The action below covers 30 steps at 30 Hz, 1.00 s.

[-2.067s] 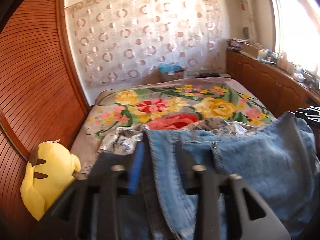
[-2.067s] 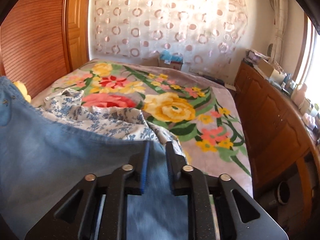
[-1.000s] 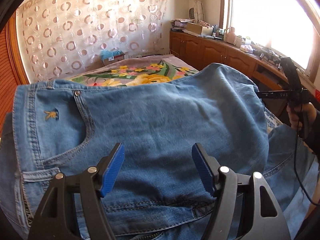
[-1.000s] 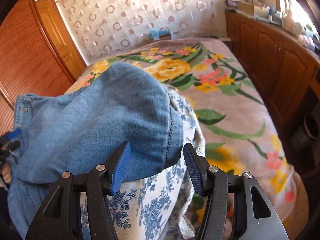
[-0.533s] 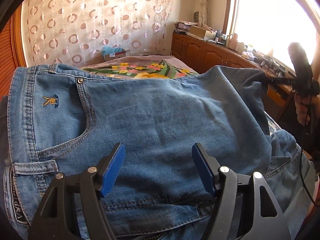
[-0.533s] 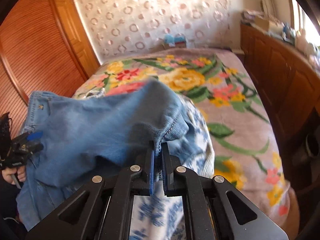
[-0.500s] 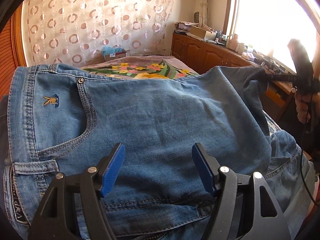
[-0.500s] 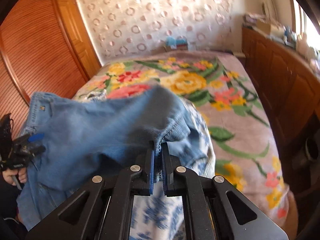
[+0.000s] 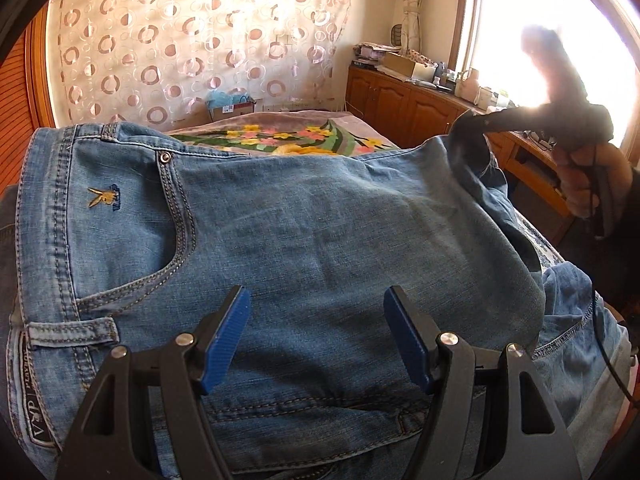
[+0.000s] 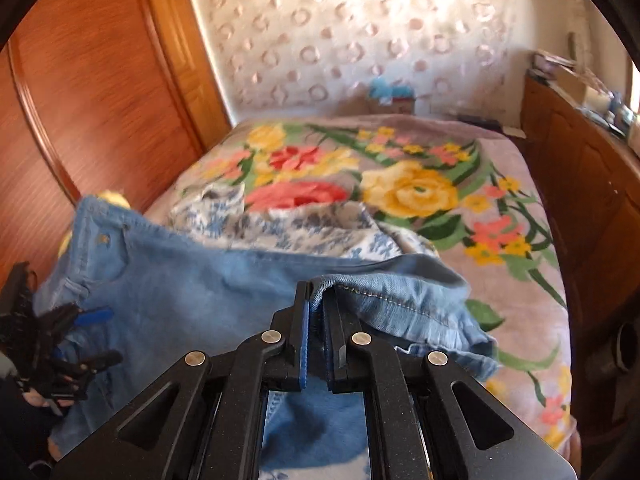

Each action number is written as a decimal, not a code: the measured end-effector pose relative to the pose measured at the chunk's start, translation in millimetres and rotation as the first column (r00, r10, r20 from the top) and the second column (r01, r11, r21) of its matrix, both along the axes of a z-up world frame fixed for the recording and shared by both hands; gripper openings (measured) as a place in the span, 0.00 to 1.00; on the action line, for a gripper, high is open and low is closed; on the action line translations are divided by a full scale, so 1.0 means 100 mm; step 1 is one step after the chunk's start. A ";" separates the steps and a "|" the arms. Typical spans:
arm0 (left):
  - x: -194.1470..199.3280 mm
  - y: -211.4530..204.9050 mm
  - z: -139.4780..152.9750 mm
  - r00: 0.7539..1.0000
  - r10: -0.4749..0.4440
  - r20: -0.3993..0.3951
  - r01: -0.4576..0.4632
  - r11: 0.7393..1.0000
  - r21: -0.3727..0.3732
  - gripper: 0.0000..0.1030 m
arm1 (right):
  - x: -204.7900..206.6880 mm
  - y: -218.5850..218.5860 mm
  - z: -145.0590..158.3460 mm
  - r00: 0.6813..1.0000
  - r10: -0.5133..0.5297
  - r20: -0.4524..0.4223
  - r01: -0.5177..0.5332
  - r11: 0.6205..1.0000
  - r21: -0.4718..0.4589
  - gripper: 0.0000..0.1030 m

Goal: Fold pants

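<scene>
Broadly, the bed [image 10: 516,184] with its flowered blanket fills the room between a wooden wardrobe [image 10: 92,92] and low cabinets [image 9: 404,108]; a blue-and-white floral cloth [image 10: 304,232] lies crumpled on it behind the jeans [image 9: 320,220]. The jeans hang above the bed, their long axis running crosswise: waistband and pocket at the left gripper's [image 9: 316,336] side, hem at the right gripper [image 10: 315,312]. The left gripper's jaws stand released, spread wide with denim spread just past them; whether the pads touch the cloth is hard to tell. The right gripper's jaws are clenched on the stitched hem, which folds over their tips. A yellow plush toy [image 10: 114,198] peeks out beyond the waistband, mostly hidden.
</scene>
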<state>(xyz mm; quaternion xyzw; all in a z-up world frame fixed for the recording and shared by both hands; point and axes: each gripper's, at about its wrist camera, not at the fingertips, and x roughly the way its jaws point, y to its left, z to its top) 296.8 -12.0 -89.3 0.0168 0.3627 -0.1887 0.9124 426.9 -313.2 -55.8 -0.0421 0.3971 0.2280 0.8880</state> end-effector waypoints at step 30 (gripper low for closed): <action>0.06 -0.02 -0.06 1.000 0.008 -0.011 -0.008 1.000 0.009 0.67 | 0.05 0.52 -0.21 0.996 0.085 -0.035 -0.086 0.996 -0.034 0.32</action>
